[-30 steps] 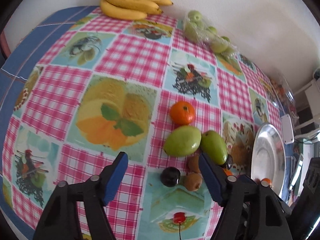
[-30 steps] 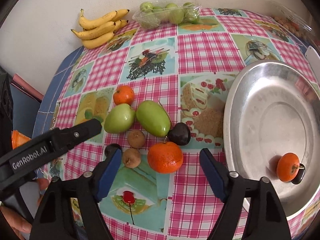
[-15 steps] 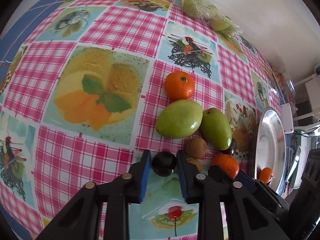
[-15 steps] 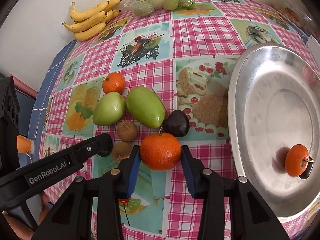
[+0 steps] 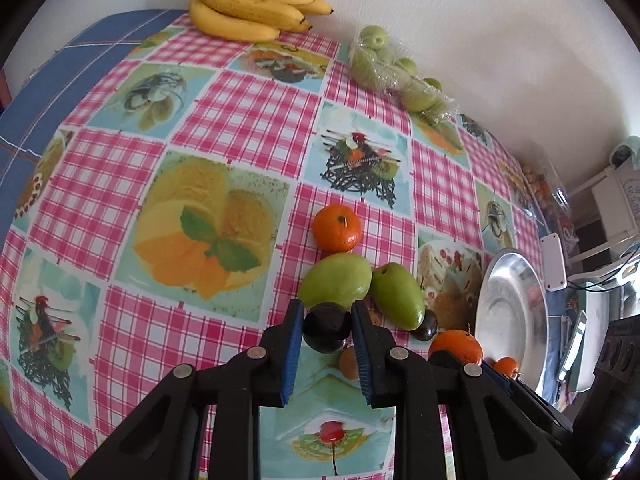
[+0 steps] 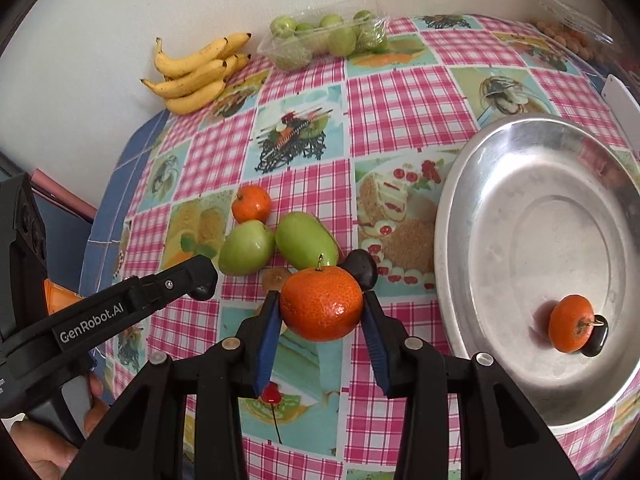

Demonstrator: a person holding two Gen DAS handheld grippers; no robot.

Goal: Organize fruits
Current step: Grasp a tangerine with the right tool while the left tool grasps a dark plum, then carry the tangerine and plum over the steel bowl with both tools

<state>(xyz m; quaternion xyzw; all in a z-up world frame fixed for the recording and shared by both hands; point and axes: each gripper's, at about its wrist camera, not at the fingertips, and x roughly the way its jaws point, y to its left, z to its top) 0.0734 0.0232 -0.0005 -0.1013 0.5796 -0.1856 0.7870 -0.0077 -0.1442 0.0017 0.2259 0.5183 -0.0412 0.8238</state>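
Beside the steel tray (image 6: 452,240), a tangerine (image 6: 322,304) is clamped by the right gripper (image 6: 322,316), a dark plum (image 5: 327,328) by the left gripper (image 5: 326,338); open tablecloth (image 5: 120,208) is left alongside.

Oranges: three seen, one clamped (image 6: 322,303), one on the cloth centre-left (image 6: 251,209), one in the tray (image 6: 571,323); green mangoes: two (image 6: 247,247) (image 6: 306,241); dark plums: three (image 5: 327,328) (image 6: 361,269) (image 6: 597,341); banana bunch: one (image 6: 199,73); steel tray: one (image 6: 448,240); grippers: two (image 5: 325,356) (image 6: 320,344).
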